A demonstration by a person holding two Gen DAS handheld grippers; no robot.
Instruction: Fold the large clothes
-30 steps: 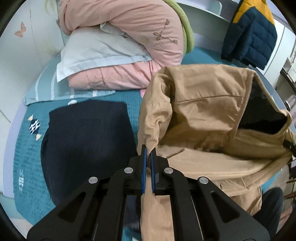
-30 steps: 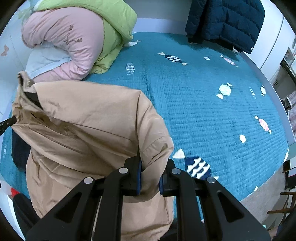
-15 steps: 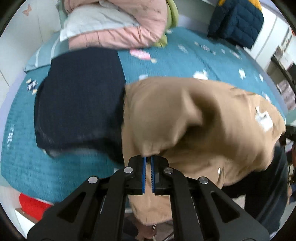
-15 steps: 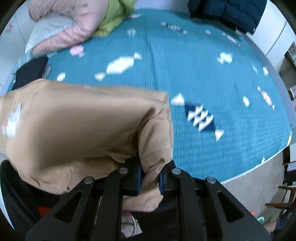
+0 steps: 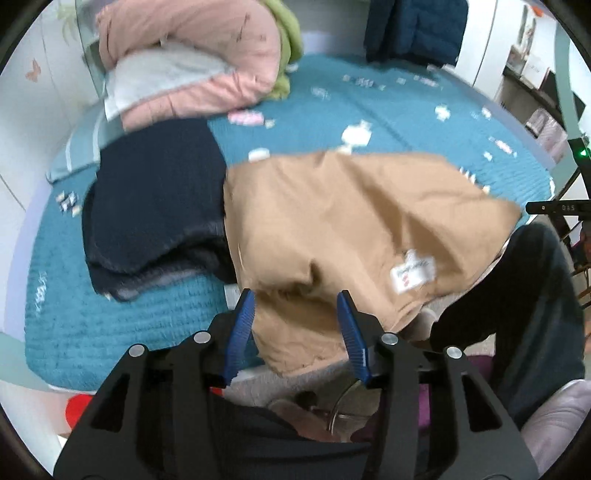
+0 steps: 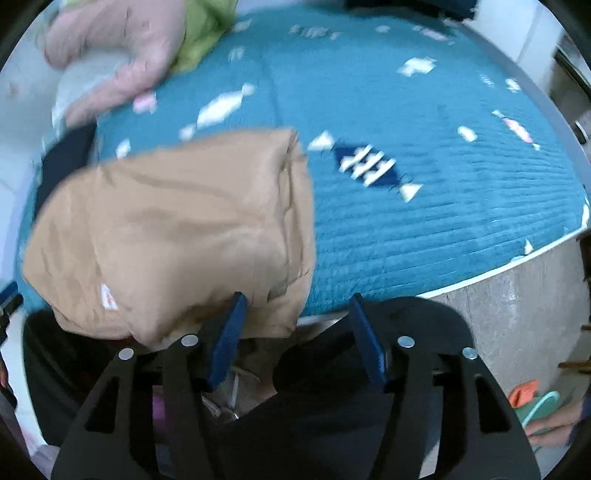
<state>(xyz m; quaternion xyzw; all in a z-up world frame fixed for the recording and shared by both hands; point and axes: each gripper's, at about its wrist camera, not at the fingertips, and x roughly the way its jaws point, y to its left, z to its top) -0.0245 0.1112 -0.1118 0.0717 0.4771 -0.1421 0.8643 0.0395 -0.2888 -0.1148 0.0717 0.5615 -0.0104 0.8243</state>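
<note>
A tan jacket [image 5: 332,229] lies on the teal bed cover [image 5: 122,325], its near edge hanging over the bed's front edge. A white label shows on it. My left gripper [image 5: 295,314] hangs over that near edge, jaws opening, with loose tan cloth between the pads but not pinched. In the right wrist view the tan jacket [image 6: 170,229] lies folded at the left. My right gripper [image 6: 295,314] is at its lower right corner, jaws opening, and the cloth only brushes the left fingertip [image 6: 236,306].
A dark navy garment [image 5: 155,206] lies folded beside the jacket. Pink bedding and a pillow [image 5: 192,74] are piled at the bed's head, with a blue puffer jacket [image 5: 413,29] behind. A person's dark trouser leg [image 5: 517,295] stands at the bed's edge. Slippers [image 6: 535,402] lie on the floor.
Both grippers carried the jacket's edge toward the bed's near edge and then let go; the jaws went from shut on the cloth to spread apart. The jacket now rests flat.
</note>
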